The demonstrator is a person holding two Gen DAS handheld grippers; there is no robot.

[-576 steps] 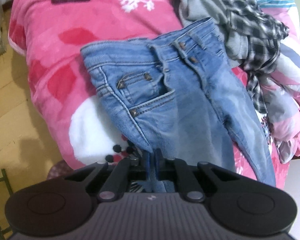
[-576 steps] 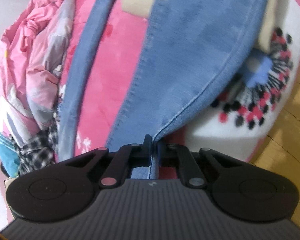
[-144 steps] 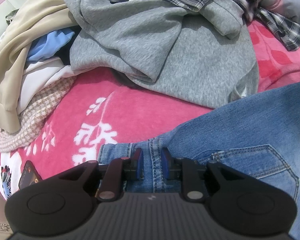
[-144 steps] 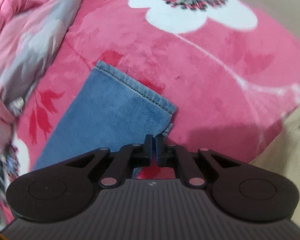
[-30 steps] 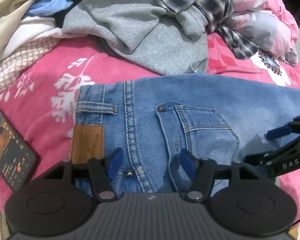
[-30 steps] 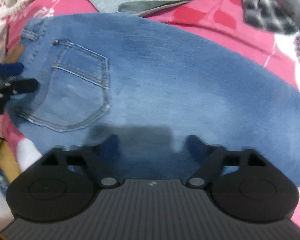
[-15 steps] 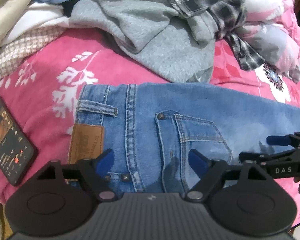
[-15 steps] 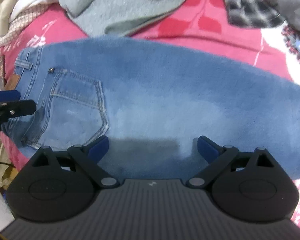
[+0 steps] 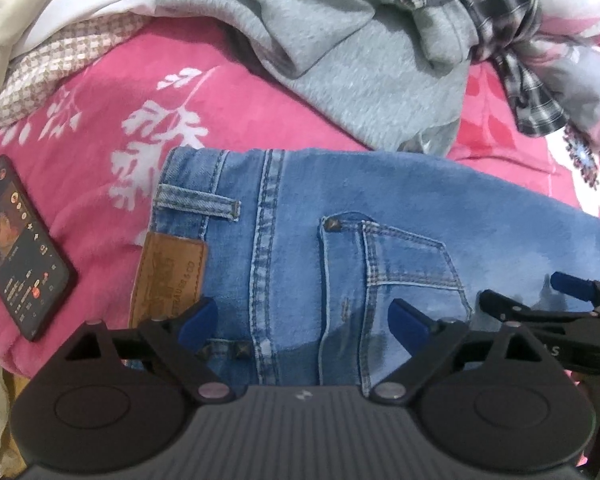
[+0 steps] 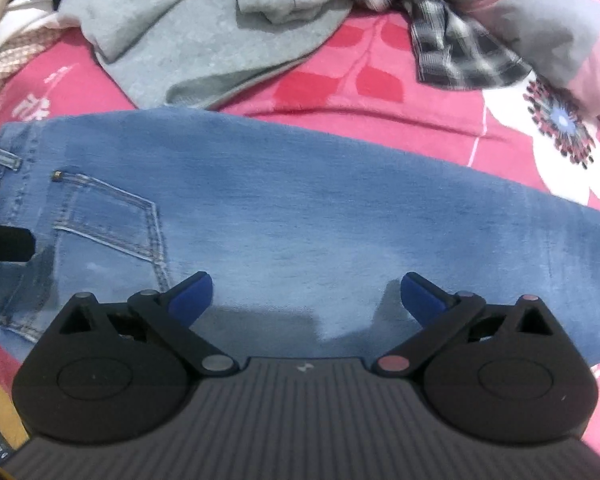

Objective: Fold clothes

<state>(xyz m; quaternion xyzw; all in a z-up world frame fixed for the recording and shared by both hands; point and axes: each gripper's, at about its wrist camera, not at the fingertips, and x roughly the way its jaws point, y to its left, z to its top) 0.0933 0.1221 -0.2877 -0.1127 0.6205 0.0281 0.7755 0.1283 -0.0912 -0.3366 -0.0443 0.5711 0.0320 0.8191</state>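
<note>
Your left gripper (image 9: 302,322) and right gripper (image 10: 306,294) both spread wide, holding nothing, jeans (image 10: 300,208) mid-frame, hem cut off at right edge, phone (image 9: 18,248) screen blurred at left

Light blue jeans (image 9: 380,216), lying flat, back pocket and tan waistband patch up, waistband left, leg running right

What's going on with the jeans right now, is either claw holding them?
A person is folding clothes on a pink floral blanket with two handheld claws. The jeans lie flat, back pocket up. Neither claw holds them: the left claw is open above the waistband end and the right claw open above the leg. A grey sweatshirt and a phone lie nearby.
</note>
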